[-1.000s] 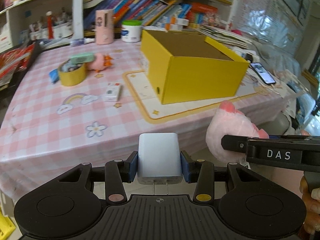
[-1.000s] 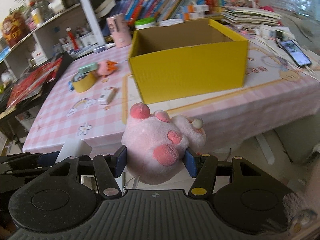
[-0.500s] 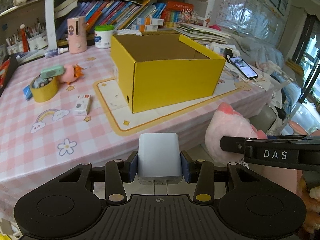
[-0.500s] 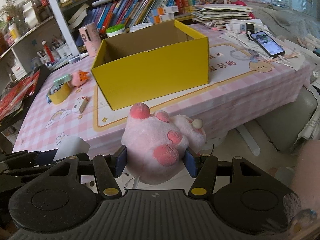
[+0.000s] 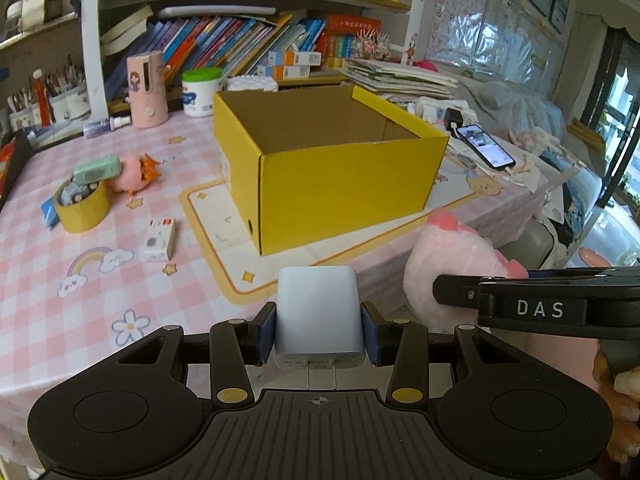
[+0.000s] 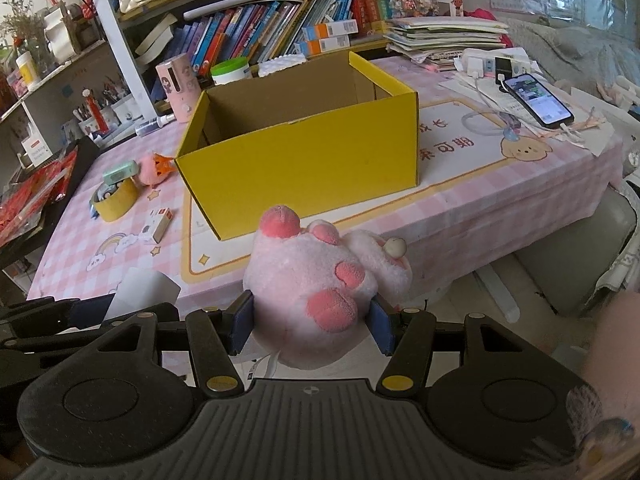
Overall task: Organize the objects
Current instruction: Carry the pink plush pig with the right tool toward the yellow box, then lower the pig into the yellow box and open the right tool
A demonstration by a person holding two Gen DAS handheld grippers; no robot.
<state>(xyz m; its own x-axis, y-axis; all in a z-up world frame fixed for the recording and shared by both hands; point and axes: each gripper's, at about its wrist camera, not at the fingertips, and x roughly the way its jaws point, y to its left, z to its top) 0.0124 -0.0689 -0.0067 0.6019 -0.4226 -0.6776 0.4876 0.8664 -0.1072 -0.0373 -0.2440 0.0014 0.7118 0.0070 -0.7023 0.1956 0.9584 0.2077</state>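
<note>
1. Starting at the left of the left wrist view, a yellow tape roll (image 5: 82,209) is sitting on the pink checked tablecloth (image 5: 60,320) with a mint green case (image 5: 97,170) resting on top, and a small white packet (image 5: 159,239) is lying nearer the middle.
2. Only this view is showing the white charger's (image 5: 318,314) front face and base; the right wrist view is catching just its corner (image 6: 145,292) at the lower left.
3. The left gripper (image 5: 318,332) is clamping the white charger between its blue pads (image 5: 267,334), both touching its sides, short of the table edge.
4. The open yellow box (image 5: 332,168) is standing on a mat at mid-table.
5. The right wrist view alone is showing the pink plush toy's (image 6: 320,292) paw pads; the left view is seeing only its back (image 5: 444,256).
6. The right gripper (image 6: 312,326) is squeezing the pink plush toy, jaws held wide by its bulk.
7. Far right, a phone (image 6: 538,100) is lying lit.
</note>
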